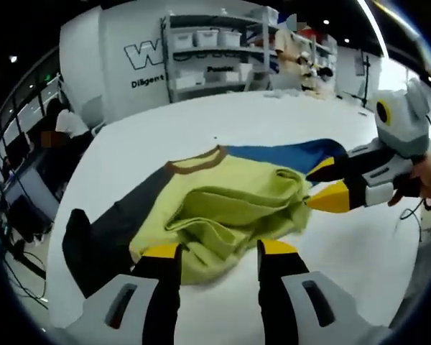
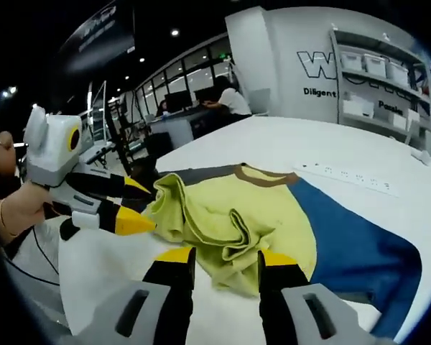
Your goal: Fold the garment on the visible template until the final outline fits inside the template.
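Garment [image 1: 223, 205] of yellow-green cloth with a brown collar, one dark grey sleeve and one blue sleeve lies bunched in loose folds on the white counter [image 1: 165, 136], in the middle of the workspace. In the left gripper view the left tongs [image 1: 219, 253] hover at the garment's near hem, their yellow-tipped jaws spread apart with nothing between them. To the right in that view the right tongs [image 1: 317, 188] reach in, held by a hand [image 1: 425, 180]; the yellow tips touch the crumpled edge of the yellow-green cloth beside the blue sleeve [image 1: 287, 154], but whether they pinch it I cannot tell. The dark grey sleeve [image 1: 100, 230] stretches to the near left.

In the right gripper view the right tongs [image 2: 224, 260] stand over the near folds of the garment [image 2: 237, 215], jaws spread. The left tongs [image 2: 133, 205] come in from the left, tips at the rolled edge of the cloth.

Farther off, shelving [image 1: 215, 50] holds white bins, and a person [image 2: 226, 97] sits at a desk.
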`<state>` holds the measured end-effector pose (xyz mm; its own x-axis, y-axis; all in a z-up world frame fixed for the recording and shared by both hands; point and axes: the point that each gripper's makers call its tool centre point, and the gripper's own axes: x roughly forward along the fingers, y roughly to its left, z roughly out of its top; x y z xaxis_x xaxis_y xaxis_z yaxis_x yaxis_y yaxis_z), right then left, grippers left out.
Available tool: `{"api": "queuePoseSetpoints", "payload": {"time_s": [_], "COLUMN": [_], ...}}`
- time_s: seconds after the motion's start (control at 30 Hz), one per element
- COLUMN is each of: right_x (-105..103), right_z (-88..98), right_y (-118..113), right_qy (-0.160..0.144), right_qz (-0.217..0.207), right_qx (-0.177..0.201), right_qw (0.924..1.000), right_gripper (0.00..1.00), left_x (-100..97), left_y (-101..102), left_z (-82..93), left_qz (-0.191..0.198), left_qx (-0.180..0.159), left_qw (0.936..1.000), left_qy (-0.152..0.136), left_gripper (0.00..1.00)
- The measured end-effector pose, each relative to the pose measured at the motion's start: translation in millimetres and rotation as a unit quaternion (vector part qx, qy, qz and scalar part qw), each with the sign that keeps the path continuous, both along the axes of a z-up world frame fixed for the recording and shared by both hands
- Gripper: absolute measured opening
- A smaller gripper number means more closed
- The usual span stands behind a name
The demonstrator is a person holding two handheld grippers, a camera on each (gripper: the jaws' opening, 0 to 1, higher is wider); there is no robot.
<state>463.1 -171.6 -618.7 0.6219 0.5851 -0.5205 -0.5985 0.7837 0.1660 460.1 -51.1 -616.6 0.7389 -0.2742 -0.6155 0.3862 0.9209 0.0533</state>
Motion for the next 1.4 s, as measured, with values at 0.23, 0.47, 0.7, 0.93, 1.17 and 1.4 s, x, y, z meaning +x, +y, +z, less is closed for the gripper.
{"api": "queuePoseSetpoints", "payload": {"time_s": [0.23,0.47,0.7,0.93,1.17,1.4], "right_x": [1.9,7.4,12.5,11.6,3.7,-7.8], "right_z": [-4.1,-11.4,-16.2,-17.0,-9.0,18.3], "right_y": [5.1,6.9,5.9,1.5,-3.2,-21.2], "right_qy": [-0.011,-0.001,-0.001,-0.004,0.001,-0.014], "right_qz": [-0.005,-0.029,-0.041,-0.038,-0.035,-0.034], "right_qx": [-0.017,-0.018,-0.032,-0.044,-0.028,-0.017], "right_qw": [0.9998,0.9994,0.9986,0.9983,0.999,0.9992], "right_gripper": [0.22,0.15,0.06,0.0,0.0,0.0], "left_x": [1.4,7.7,7.6,6.8,-1.6,-16.1], "left_y": [-6.8,-7.3,-3.5,3.4,7.9,22.6], "left_z": [-7.3,-11.3,-18.9,-17.9,-9.0,12.5], "left_qz": [0.022,0.044,0.056,0.053,0.032,0.013], "left_qx": [-0.02,-0.037,-0.031,-0.026,-0.025,-0.03], "left_qw": [0.9996,0.9983,0.9979,0.9982,0.9991,0.9992], "left_qy": [-0.001,-0.007,0.0,-0.01,-0.012,-0.02], "left_gripper": [0.28,0.2,0.11,0.0,0.0,0.0]}}
